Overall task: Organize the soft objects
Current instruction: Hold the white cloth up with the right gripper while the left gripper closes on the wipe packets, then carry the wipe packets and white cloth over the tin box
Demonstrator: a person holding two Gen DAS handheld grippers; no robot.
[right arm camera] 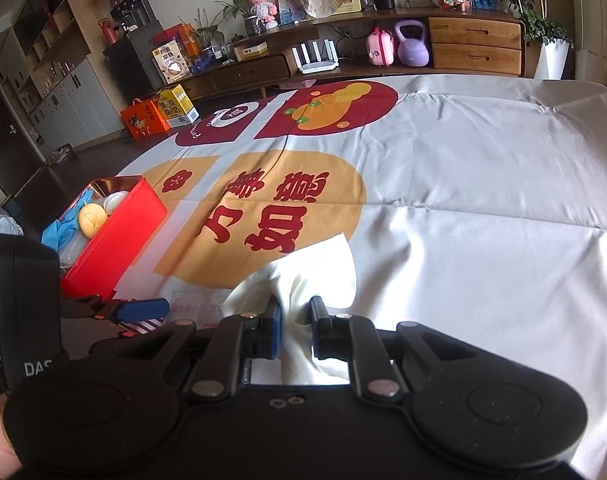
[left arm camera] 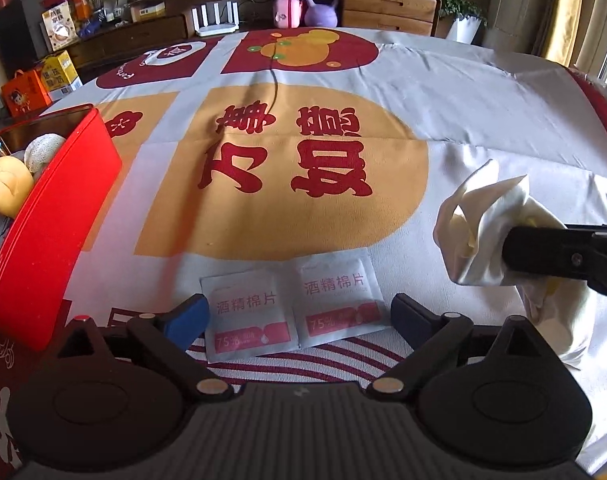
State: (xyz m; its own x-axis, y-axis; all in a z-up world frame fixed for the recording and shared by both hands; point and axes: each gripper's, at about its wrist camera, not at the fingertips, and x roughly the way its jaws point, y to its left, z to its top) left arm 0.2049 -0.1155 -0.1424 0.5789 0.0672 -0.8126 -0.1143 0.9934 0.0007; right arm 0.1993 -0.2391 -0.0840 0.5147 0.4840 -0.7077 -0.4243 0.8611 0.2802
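Observation:
My right gripper (right arm camera: 296, 312) is shut on a crumpled white tissue (right arm camera: 303, 276), held above the tablecloth; in the left wrist view the tissue (left arm camera: 479, 220) hangs at the right in the right gripper (left arm camera: 515, 256). My left gripper (left arm camera: 297, 314) is open and low over two alcohol wipe packets (left arm camera: 291, 308) that lie flat between its fingers. A red tin box (left arm camera: 51, 216) stands at the left; it holds a yellow soft ball (left arm camera: 7, 192), a pale round object (left arm camera: 43, 152) and blue gloves (right arm camera: 63, 228).
The table is covered by a white cloth (left arm camera: 463, 128) with red and orange prints. The red box (right arm camera: 115, 236) sits near the left table edge. Behind the table stand a low wooden cabinet (right arm camera: 475, 44), a purple kettlebell (left arm camera: 321, 6) and boxes on the floor.

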